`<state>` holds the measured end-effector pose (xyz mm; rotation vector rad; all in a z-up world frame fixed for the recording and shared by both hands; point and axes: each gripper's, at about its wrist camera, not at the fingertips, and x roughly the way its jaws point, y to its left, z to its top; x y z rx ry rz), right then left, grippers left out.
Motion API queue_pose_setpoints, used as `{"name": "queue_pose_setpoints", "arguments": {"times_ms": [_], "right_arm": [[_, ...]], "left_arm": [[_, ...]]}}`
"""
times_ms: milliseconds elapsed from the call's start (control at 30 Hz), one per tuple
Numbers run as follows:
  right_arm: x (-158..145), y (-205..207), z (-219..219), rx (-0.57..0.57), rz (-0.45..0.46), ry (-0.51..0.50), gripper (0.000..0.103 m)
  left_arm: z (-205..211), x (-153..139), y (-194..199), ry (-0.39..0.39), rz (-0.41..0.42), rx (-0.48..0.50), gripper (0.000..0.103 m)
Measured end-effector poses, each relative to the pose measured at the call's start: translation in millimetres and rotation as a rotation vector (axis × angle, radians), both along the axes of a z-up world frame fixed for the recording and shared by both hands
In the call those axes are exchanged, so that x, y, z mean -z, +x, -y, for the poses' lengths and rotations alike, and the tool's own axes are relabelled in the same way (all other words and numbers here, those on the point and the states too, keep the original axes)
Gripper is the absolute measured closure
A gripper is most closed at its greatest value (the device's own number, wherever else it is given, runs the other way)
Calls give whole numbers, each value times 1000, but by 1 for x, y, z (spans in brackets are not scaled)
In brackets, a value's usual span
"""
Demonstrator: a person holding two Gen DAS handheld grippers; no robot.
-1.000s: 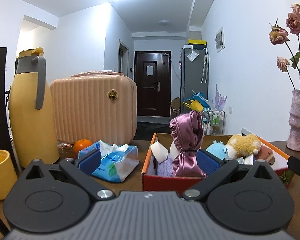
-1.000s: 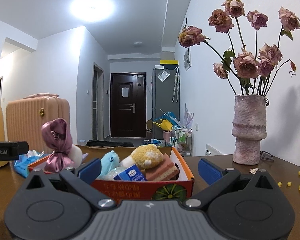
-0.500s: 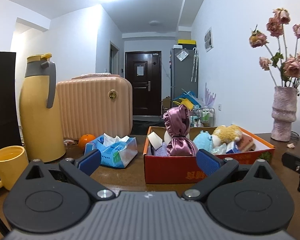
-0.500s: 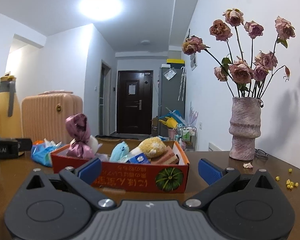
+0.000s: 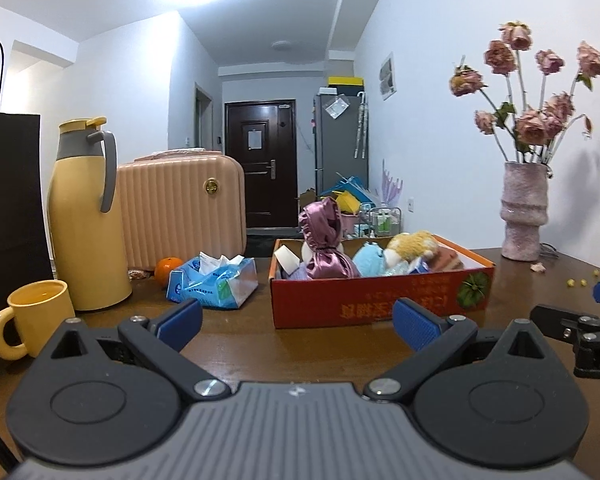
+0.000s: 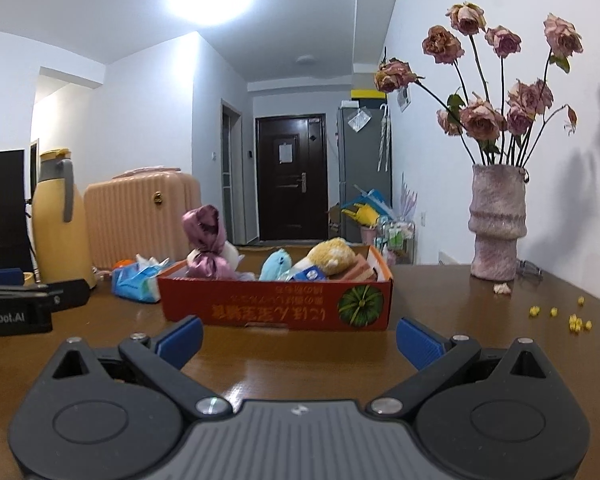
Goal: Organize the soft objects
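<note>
The left gripper (image 5: pixel 296 322) has its jaws spread wide and empty at the bottom of its frame, low over the brown table (image 5: pixel 332 344). The right gripper (image 6: pixel 298 334) is likewise released and empty. Both face the red box (image 5: pixel 380 300) in mid-frame, well apart from it.

Inside the box sit a purple satin pouch (image 5: pixel 326 246), a blue plush (image 5: pixel 370 258), a yellow plush (image 5: pixel 412 244) and a folded cloth (image 5: pixel 446 258). Left of the box, a blue tissue pack (image 5: pixel 214 282) lies on the table. Judging from this, the sorting looks nearly or fully finished; only the tissue pack might remain.

Compared with a second ago, both grippers have drawn back, so the box looks smaller and farther away.
</note>
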<state>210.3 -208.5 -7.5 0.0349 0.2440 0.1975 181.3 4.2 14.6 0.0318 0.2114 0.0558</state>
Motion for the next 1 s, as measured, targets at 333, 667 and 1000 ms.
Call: {"name": "queue_pose_setpoints", "arguments": {"times_ms": [333,667,1000], "right_arm": [[6,-37,2,-36,-51,12,0],[6,-53,6,-26,-52,11,0],[3,-55,7,-23,-38,9,0]], "left_arm": [[14,15,-46,53,-7,44,0],[16,17,-60,31,-18,65,0],[18,17,-62,30,-11,64,0]]}}
